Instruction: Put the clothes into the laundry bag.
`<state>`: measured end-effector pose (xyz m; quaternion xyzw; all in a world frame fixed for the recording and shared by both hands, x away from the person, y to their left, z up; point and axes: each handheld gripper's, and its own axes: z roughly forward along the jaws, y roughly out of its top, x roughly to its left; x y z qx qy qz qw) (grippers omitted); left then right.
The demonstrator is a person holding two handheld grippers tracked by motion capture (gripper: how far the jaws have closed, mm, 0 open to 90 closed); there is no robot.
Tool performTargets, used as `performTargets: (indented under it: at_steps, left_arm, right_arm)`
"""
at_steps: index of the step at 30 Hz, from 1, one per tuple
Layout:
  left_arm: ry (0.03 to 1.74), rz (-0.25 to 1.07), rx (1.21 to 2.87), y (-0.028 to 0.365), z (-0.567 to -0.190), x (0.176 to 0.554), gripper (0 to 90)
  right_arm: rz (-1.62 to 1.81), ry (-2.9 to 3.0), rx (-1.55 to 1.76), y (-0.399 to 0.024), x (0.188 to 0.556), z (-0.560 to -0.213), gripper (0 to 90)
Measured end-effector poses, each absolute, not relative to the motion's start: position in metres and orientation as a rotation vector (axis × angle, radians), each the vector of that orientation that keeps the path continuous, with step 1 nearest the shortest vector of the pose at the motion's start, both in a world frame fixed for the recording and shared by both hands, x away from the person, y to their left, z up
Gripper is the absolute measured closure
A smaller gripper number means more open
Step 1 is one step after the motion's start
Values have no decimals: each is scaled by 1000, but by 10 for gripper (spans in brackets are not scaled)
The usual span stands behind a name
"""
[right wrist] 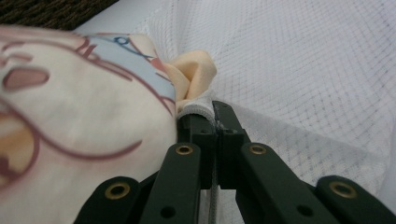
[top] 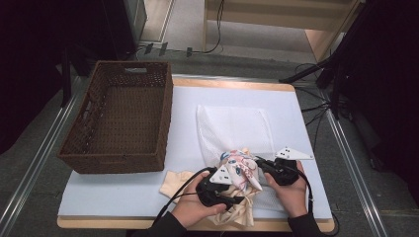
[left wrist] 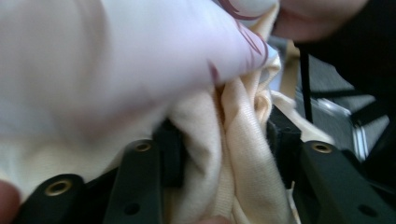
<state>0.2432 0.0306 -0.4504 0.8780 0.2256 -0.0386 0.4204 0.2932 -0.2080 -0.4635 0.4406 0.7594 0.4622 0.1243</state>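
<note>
Both claws are working at the near edge of the tabletop (top: 123, 192), right of the brown wicker basket (top: 118, 123). My right claw (top: 260, 164) is clenched on the hemmed rim of the white mesh bag (right wrist: 299, 70); in the right gripper view its jaws are standing pressed together with the rim (right wrist: 196, 108) pinched between them. The bag is lying flat on the tabletop, its far end stretching away from me, its mouth toward me. A printed cloth (top: 240, 168) with pink and blue line drawing is sitting bunched at that mouth, between my two claws. My left claw (top: 232, 183) is grasping a fold of cream cloth (left wrist: 243, 154); in the left gripper view the fold is running up between both jaws and seems pressed on either side, though the picture is blurred and close, so I am noting the grip as probable. More cream cloth (top: 175, 181) is lying spread on the tabletop beside my left hand (top: 195, 210), just below the basket's near corner.
</note>
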Motion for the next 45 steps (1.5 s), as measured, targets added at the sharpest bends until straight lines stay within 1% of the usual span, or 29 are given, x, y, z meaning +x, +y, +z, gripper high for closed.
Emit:
performTargets:
  at_steps: [5, 6, 8, 9, 10, 11, 13, 14, 15, 17, 21, 23, 25, 26, 27, 30, 32, 33, 35, 38, 40, 44, 45]
  left_arm:
    - [590, -116, 2202, 28, -452, 244, 635]
    - [599, -107, 2197, 28, -452, 244, 633]
    - [627, -67, 2192, 30, -450, 243, 602]
    - [629, -35, 2190, 30, -449, 242, 562]
    - [633, -11, 2179, 31, -446, 241, 495]
    - [651, -2, 2169, 33, -443, 241, 404]
    - [662, -27, 2129, 38, -437, 242, 232]
    - [670, -32, 2115, 41, -435, 244, 165]
    - [683, -25, 2100, 44, -433, 246, 130]
    - [714, -7, 2078, 50, -429, 250, 90]
    - [730, 7, 2057, 52, -423, 255, 89]
    - [711, 30, 2058, 48, -419, 256, 91]
    - [702, 24, 2063, 44, -420, 256, 91]
    - [696, 22, 2073, 42, -421, 256, 96]
    - [694, 15, 2090, 38, -424, 255, 121]
    - [650, -40, 2171, 26, -440, 252, 297]
    - [604, -56, 2203, 18, -450, 247, 496]
    - [573, -65, 2210, 15, -452, 244, 565]
    - [539, -66, 2221, 12, -451, 242, 640]
    - [497, -98, 2227, 10, -449, 241, 688]
    - [468, -108, 2235, 8, -449, 239, 695]
    - [492, -70, 2254, 7, -449, 239, 700]
    - [523, -37, 2254, 10, -447, 241, 707]
  right_arm:
    - [1373, 2210, 1287, -210, 292, -460, 887]
    - [1378, 2206, 1279, -210, 292, -458, 887]
    - [1389, 2199, 1274, -211, 290, -455, 887]
    - [1386, 2195, 1270, -211, 290, -454, 887]
    - [1388, 2194, 1269, -211, 290, -454, 887]
    - [1389, 2192, 1269, -211, 290, -454, 887]
    - [1387, 2188, 1273, -212, 290, -454, 887]
    - [1392, 2186, 1277, -213, 290, -455, 887]
    - [1391, 2186, 1279, -214, 291, -455, 887]
    - [1390, 2185, 1284, -214, 291, -456, 887]
    - [1384, 2191, 1275, -213, 291, -456, 887]
    - [1384, 2190, 1276, -213, 292, -456, 887]
    - [1382, 2190, 1279, -213, 292, -456, 887]
    - [1381, 2190, 1277, -213, 292, -456, 887]
    - [1380, 2192, 1277, -213, 292, -456, 887]
    - [1381, 2192, 1277, -213, 292, -457, 887]
    - [1382, 2193, 1278, -213, 292, -457, 887]
    - [1384, 2192, 1277, -213, 292, -457, 887]
    - [1386, 2189, 1278, -213, 292, -456, 887]
    - [1393, 2184, 1282, -213, 292, -456, 887]
    - [1394, 2181, 1282, -213, 291, -455, 887]
    - [1419, 2151, 1270, -214, 289, -452, 888]
    - [1423, 2143, 1267, -215, 289, -450, 887]
